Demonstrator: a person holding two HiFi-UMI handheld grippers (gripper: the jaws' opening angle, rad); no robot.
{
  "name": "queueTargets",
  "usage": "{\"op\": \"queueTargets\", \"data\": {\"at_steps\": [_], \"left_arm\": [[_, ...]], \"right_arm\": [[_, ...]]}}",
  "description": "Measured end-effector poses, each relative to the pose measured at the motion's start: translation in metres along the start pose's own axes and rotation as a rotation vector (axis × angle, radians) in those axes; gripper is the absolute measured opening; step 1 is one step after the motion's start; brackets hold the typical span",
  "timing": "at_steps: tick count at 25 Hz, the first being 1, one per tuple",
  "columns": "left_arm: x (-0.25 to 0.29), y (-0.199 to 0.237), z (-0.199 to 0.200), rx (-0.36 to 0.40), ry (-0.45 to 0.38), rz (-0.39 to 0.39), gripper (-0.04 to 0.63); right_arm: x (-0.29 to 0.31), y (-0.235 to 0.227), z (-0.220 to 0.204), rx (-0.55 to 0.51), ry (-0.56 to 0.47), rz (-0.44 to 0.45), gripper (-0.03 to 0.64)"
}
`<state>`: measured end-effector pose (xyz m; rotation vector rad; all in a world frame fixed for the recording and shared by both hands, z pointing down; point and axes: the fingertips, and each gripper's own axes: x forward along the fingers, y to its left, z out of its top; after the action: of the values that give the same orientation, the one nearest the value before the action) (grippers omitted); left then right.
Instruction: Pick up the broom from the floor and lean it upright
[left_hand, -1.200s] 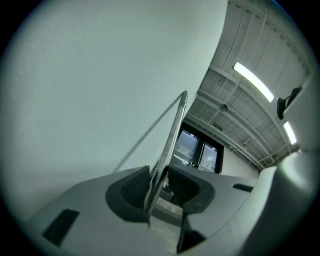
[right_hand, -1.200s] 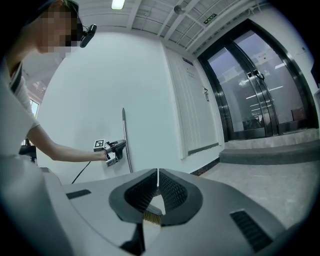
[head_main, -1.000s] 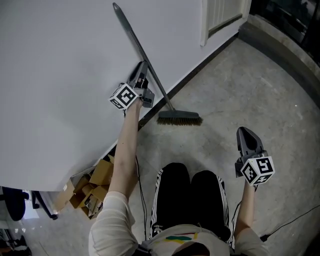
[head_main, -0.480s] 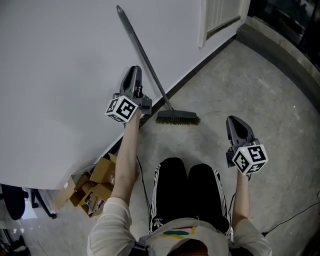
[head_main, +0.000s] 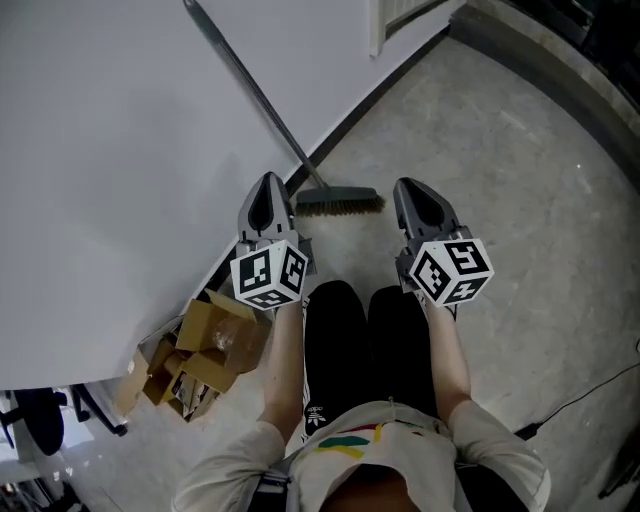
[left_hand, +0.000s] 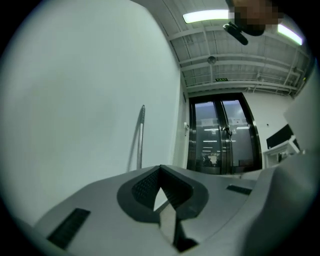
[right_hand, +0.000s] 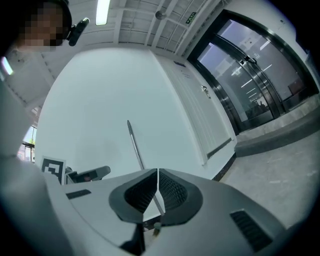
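**Broom propped, both grippers clear: leave it alone**

The broom (head_main: 250, 92) leans on the white wall (head_main: 110, 170). Its bristle head sits on the concrete floor (head_main: 520, 190) at the foot of the wall, ahead of both sets of jaws and roughly between their tips. Its handle slants up and away beyond the left jaws, with the top against the wall.

The left gripper (head_main: 270, 182) has just been closing. Its jaws meet at the tips with nothing between them, and the handle shows only in the distance past them. The right gripper (head_main: 412, 186) is likewise pressed together and empty. It lies beside the left one, just short of the bristle head and not touching it.

The lean looks done, so the step in hand is judged to be backing off without disturbing it.

- Keep both jaw tips short of the bristle head. A nudge there could slide the foot out along the smooth floor and drop the handle down the wall.
- Draw the grippers back along the line they point, not sideways across the handle.
- Watch the head before turning away. If it creeps outward from the wall, re-grip the handle low, ahead of the left jaws, and set the foot nearer the wall.
- The cardboard boxes (head_main: 205, 350) behind and outside the left jaws are worth avoiding on the way back.
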<state>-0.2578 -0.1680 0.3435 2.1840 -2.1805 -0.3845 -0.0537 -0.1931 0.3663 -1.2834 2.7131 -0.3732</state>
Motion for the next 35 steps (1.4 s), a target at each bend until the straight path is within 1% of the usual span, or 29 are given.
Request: {"op": "queueTargets", "data": {"at_steps": [3, 5, 7, 9, 12, 15, 18, 19, 21, 23, 24, 26, 27, 29, 31, 35], "left_arm": [[-0.004, -0.025, -0.034, 0.073, 0.070, -0.028, 0.044], [-0.005, -0.032, -0.046, 0.085, 0.080, -0.029, 0.044], [-0.005, -0.036, -0.045, 0.084, 0.063, -0.033, 0.044], [-0.008, -0.038, -0.028, 0.099, 0.057, -0.033, 0.044], [-0.016, -0.044, 0.029, 0.137, 0.086, 0.001, 0.044], [-0.024, -0.057, 0.109, 0.137, 0.134, 0.060, 0.044], [-0.026, -0.078, 0.213, 0.134, 0.153, 0.080, 0.043], [-0.026, -0.088, 0.251, 0.128, 0.146, 0.085, 0.044], [-0.034, -0.110, 0.323, 0.079, 0.134, 0.102, 0.044], [-0.042, -0.131, 0.390, 0.042, 0.141, 0.104, 0.044], [-0.043, -0.140, 0.422, 0.048, 0.147, 0.095, 0.044], [-0.048, -0.158, 0.475, 0.095, 0.149, 0.075, 0.044], [-0.053, -0.166, 0.496, 0.125, 0.142, 0.064, 0.044], [-0.071, -0.178, 0.522, 0.179, 0.122, 0.049, 0.044], [-0.090, -0.184, 0.526, 0.207, 0.117, 0.054, 0.043], [-0.114, -0.193, 0.524, 0.201, 0.128, 0.080, 0.044]], "right_arm": [[0.008, 0.005, -0.018, -0.015, 0.034, 0.013, 0.018], [0.012, 0.006, -0.027, -0.009, 0.054, 0.019, 0.018], [0.016, 0.005, -0.027, -0.020, 0.084, 0.024, 0.018], [0.015, 0.008, -0.009, -0.042, 0.122, 0.025, 0.017], [0.005, 0.019, 0.047, -0.047, 0.159, 0.014, 0.018], [-0.008, 0.044, 0.111, -0.015, 0.219, 0.011, 0.018], [-0.022, 0.093, 0.191, 0.009, 0.278, 0.055, 0.018], [-0.027, 0.112, 0.221, -0.004, 0.305, 0.085, 0.018], [-0.049, 0.149, 0.283, -0.049, 0.377, 0.140, 0.018], [-0.076, 0.180, 0.352, -0.098, 0.425, 0.156, 0.018], [-0.087, 0.194, 0.386, -0.118, 0.430, 0.153, 0.018], [-0.106, 0.215, 0.444, -0.136, 0.412, 0.144, 0.018], [-0.114, 0.223, 0.465, -0.133, 0.394, 0.141, 0.018], [-0.127, 0.236, 0.486, -0.123, 0.347, 0.140, 0.018], [-0.137, 0.240, 0.484, -0.112, 0.314, 0.141, 0.018], [-0.149, 0.241, 0.474, -0.090, 0.318, 0.156, 0.018]]}}
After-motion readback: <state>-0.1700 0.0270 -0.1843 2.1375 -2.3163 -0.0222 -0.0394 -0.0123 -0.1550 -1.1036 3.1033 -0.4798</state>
